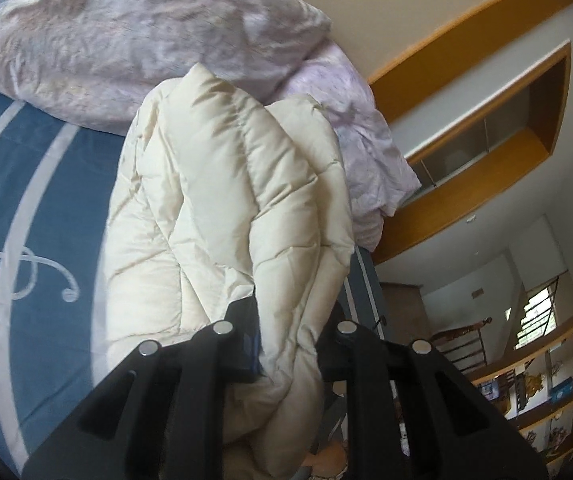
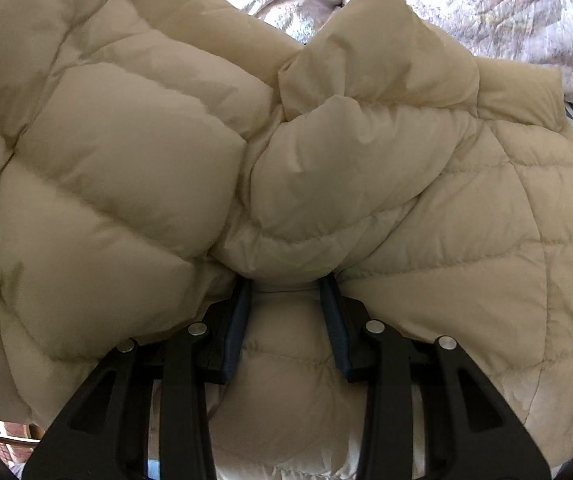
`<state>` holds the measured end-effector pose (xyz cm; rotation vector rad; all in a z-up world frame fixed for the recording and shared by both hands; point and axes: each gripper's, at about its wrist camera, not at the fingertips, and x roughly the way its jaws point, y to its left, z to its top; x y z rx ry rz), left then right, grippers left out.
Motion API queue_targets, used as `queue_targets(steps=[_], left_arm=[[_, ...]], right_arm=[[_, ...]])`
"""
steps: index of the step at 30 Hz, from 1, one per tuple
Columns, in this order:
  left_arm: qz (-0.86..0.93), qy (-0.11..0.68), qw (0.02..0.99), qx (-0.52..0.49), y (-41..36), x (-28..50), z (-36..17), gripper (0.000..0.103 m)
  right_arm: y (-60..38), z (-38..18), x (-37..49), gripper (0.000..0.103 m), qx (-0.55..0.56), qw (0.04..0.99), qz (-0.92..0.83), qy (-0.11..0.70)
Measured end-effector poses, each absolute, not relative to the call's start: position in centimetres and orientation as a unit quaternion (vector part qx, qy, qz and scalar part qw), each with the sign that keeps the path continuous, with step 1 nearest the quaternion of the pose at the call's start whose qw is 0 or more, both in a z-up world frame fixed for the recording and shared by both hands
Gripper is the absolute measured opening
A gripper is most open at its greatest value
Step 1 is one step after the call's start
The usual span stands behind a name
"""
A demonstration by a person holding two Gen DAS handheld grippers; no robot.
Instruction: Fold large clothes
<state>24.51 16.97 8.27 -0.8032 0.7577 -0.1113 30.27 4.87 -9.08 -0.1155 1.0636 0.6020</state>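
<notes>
- Left tongs (image 1: 292, 320): clamped on a bunched fold of the cream quilted jacket (image 1: 222, 200), raised above the blue patterned bed sheet (image 1: 26, 184).
- Right tongs (image 2: 290, 284): clamped on a puffed jacket fold.
- Crumpled pink duvet (image 1: 126, 40) lies behind the jacket.

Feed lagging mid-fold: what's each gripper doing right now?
Left gripper: shut on the cream puffer jacket.
Right gripper: shut on a bunched fold of the same jacket.
</notes>
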Motion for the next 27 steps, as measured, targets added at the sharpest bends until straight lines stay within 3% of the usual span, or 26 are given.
queue_targets(steps=[14, 27], left_arm=[[-0.046, 0.374, 0.853, -0.362, 13.5, 27.1, 8.4, 0.018], [-0.054, 0.385, 0.848, -0.361, 9.7, 29.1, 7.9, 0.018]], right_arm=[[-3.5, -5.1, 30.3, 0.038, -0.032, 0.844, 0.262, 0.467], [-11.1, -5.8, 28.0, 0.038, -0.057, 0.845, 0.227, 0.482]])
